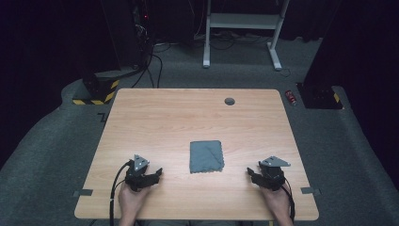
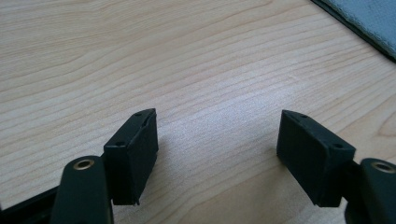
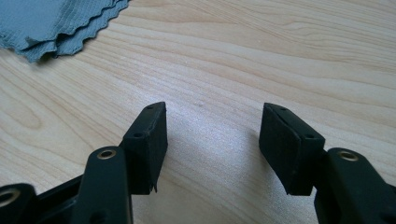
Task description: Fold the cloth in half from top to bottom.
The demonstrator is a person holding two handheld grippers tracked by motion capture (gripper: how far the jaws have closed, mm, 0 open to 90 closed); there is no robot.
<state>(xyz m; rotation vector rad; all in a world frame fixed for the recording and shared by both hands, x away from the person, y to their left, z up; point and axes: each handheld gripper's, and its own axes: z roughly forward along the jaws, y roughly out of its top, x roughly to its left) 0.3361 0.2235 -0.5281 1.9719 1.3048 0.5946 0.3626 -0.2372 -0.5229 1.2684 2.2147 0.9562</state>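
The cloth (image 1: pixel 206 157) lies folded into a near-square, flat on the table (image 1: pixel 155 117), a little below the middle of the high view. Its scalloped edges are stacked at the lower side, which suggests the folding is done and the piece has been set down to rest.

The left gripper (image 1: pixel 157 172) sits at lower left of that view, the right gripper (image 1: pixel 249 172) at lower right. Both rest low over the wood near the table's front edge, each in a hand (image 1: pixel 131 200), jaws pointing inward toward the cloth. This reads as a parked, symmetrical stance on either side of the work.

Left gripper: jaws stand wide apart, nothing between them but bare wood. In the left gripper view the cloth (image 2: pixel 369 18) shows in the upper right corner, well clear of the fingertips (image 2: pixel 140 140).

Right gripper: jaws likewise spread, holding nothing. In the right gripper view the cloth (image 3: pixel 51 23) occupies the upper left corner, apart from the fingertips (image 3: pixel 149 135).

The cloth lies between the two grippers, untouched by either, slightly farther up the frame than both. Judgement: released, with no grip in hand.
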